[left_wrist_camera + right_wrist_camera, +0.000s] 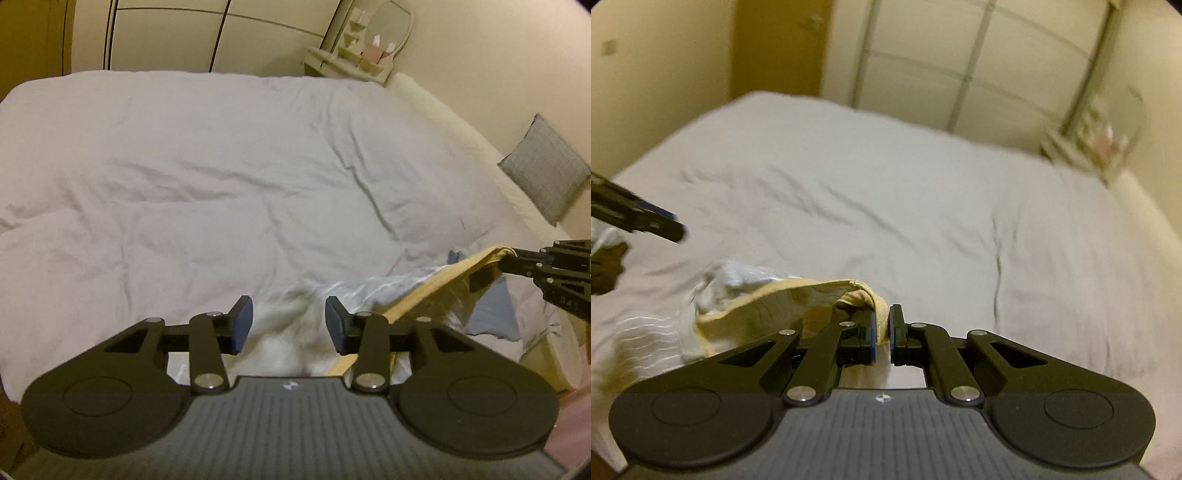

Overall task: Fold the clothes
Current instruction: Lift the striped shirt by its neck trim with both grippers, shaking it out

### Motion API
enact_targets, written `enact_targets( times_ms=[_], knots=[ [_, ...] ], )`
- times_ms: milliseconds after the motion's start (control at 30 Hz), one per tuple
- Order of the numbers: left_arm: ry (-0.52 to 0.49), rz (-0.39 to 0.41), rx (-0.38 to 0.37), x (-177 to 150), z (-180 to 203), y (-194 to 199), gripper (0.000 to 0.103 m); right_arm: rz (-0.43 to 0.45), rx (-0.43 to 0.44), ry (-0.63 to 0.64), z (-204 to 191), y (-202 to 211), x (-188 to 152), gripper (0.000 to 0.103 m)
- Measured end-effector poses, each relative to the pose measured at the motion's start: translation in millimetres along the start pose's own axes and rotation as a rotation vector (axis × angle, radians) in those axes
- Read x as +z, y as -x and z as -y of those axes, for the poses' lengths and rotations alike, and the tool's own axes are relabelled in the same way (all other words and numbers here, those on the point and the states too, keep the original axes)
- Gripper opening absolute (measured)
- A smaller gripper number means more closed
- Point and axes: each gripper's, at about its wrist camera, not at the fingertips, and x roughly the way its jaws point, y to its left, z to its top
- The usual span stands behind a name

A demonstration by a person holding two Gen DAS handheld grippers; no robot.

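Right tongs [882, 328]: clamped on yellow garment [768, 306], which trails toward 9 o'clock over the bed [923, 206]. Left tongs [290, 325]: agape, empty, above white clothing [291, 332]. No legible writing.

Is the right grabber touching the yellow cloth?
Touching. In the right wrist view, the right gripper pinches a fold of the yellow cloth between its pads.

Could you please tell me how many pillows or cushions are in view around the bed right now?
1. A grey cushion leans against the wall at the bed's right edge, seen from the left wrist. Others may lie outside both views.
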Motion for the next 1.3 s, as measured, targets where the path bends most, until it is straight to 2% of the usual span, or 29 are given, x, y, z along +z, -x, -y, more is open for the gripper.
enact_targets(
  times_ms=[67, 167, 267, 400, 600, 633, 667, 700, 733, 767, 867, 1033, 1133, 1300],
  knots=[
    [-0.030, -0.026, -0.007, 0, -7, -19, 0.047, -0.046, -0.016, -0.047, 9, -18, -7, 0.005],
    [-0.114, -0.099, -0.027, -22, -1, -49, 0.049, -0.093, -0.025, -0.107, 17, -36, -12, 0.005],
    [-0.201, -0.159, -0.073, -40, 16, -77, 0.052, -0.119, -0.024, -0.138, 22, -46, -14, 0.005],
    [-0.254, -0.200, -0.131, -62, 44, -109, 0.058, -0.154, -0.015, -0.147, 35, -62, -11, 0.005],
    [-0.311, -0.215, -0.101, -64, 72, -149, 0.060, -0.206, 0.014, -0.134, 66, -80, -18, 0.005],
    [-0.311, -0.217, -0.096, -63, 73, -156, 0.059, -0.216, 0.026, -0.133, 72, -82, -20, 0.005],
    [-0.310, -0.223, -0.095, -62, 74, -161, 0.050, -0.226, 0.038, -0.132, 77, -85, -23, 0.005],
    [-0.307, -0.234, -0.100, -60, 74, -166, 0.038, -0.235, 0.050, -0.129, 83, -88, -25, 0.005],
    [-0.304, -0.245, -0.100, -58, 74, -170, 0.018, -0.241, 0.062, -0.125, 88, -90, -26, 0.005],
    [-0.301, -0.244, -0.094, -55, 75, -170, 0.013, -0.245, 0.075, -0.121, 94, -92, -27, 0.005],
    [-0.282, -0.193, -0.063, -40, 75, -153, 0.008, -0.249, 0.125, -0.103, 108, -101, -34, 0.005],
    [-0.253, -0.052, 0.053, -3, 75, -96, 0.007, -0.193, 0.219, -0.057, 121, -97, -33, 0.005],
    [-0.280, 0.060, 0.110, 23, 82, -47, 0.007, -0.096, 0.253, -0.022, 125, -71, -22, 0.005],
    [-0.389, 0.229, 0.165, 55, 110, 38, 0.007, 0.108, 0.233, -0.011, 125, 5, -2, 0.005]
  ],
)
